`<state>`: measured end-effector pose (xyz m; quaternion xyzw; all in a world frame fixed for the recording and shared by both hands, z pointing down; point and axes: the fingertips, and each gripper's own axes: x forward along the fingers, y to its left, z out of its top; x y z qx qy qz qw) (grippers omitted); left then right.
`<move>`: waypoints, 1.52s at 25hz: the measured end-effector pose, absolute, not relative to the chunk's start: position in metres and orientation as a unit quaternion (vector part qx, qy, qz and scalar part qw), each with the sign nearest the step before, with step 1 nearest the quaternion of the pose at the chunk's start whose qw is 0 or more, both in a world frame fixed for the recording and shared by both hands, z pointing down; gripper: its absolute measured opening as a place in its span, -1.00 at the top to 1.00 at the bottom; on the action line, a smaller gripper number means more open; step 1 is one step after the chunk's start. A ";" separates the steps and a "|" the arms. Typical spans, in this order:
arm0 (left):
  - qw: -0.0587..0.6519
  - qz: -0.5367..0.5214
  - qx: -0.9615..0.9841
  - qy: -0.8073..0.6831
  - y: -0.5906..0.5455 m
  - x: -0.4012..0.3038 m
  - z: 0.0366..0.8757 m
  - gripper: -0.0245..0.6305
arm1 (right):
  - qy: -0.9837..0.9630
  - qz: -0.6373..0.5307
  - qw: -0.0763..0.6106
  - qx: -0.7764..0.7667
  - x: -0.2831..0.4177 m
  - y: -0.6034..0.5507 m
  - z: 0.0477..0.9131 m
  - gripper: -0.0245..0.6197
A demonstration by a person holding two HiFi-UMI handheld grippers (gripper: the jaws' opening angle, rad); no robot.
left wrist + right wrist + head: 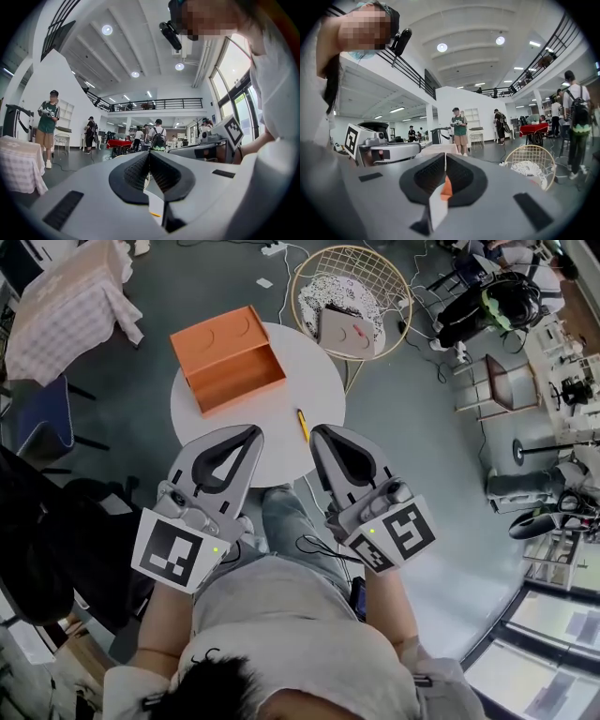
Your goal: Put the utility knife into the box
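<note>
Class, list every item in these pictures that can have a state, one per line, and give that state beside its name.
left tongs: shut, holding nothing.
right tongs: shut, holding nothing.
box: open, standing on the table.
utility knife: lying on the table, outside the box, untouched; blade in or out too small to tell.

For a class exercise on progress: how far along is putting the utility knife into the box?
Nothing done yet: the utility knife lies on the white table, apart from the orange box. Nothing in hand: left gripper and right gripper are shut, empty. Left: grasp the knife, box it.
</note>
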<state>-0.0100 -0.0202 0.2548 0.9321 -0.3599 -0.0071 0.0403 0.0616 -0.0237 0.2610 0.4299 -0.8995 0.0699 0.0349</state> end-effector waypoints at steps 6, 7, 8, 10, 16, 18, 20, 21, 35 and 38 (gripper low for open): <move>0.045 0.000 0.927 -0.373 -0.055 0.000 0.260 0.89 | -0.897 0.107 0.065 0.424 0.073 -0.067 0.294 0.89; 0.045 -0.001 0.925 -0.376 -0.061 0.001 0.261 0.90 | -0.895 0.116 0.073 0.424 0.075 -0.075 0.303 0.89; 0.047 -0.003 0.924 -0.379 -0.067 0.001 0.263 0.90 | -0.893 0.125 0.081 0.425 0.078 -0.083 0.312 0.89; 0.050 -0.006 0.922 -0.383 -0.079 0.002 0.266 0.90 | -0.887 0.142 0.102 0.428 0.082 -0.098 0.333 0.87; 0.061 0.007 0.918 -0.392 -0.109 0.008 0.279 0.89 | -0.866 0.200 0.163 0.428 0.098 -0.128 0.400 0.82; 0.067 0.015 0.917 -0.393 -0.116 0.009 0.286 0.89 | -0.858 0.222 0.181 0.427 0.101 -0.133 0.423 0.81; 0.072 0.018 0.915 -0.396 -0.122 0.008 0.292 0.89 | -0.850 0.239 0.200 0.424 0.103 -0.137 0.445 0.79; 0.074 0.019 0.915 -0.397 -0.126 0.008 0.294 0.89 | -0.846 0.247 0.210 0.423 0.104 -0.139 0.456 0.78; 0.096 0.035 0.902 -0.419 -0.157 0.006 0.315 0.90 | -0.789 0.330 0.338 0.393 0.128 -0.128 0.574 0.76; 0.100 0.034 0.900 -0.422 -0.162 0.005 0.320 0.90 | -0.778 0.342 0.349 0.395 0.133 -0.128 0.594 0.74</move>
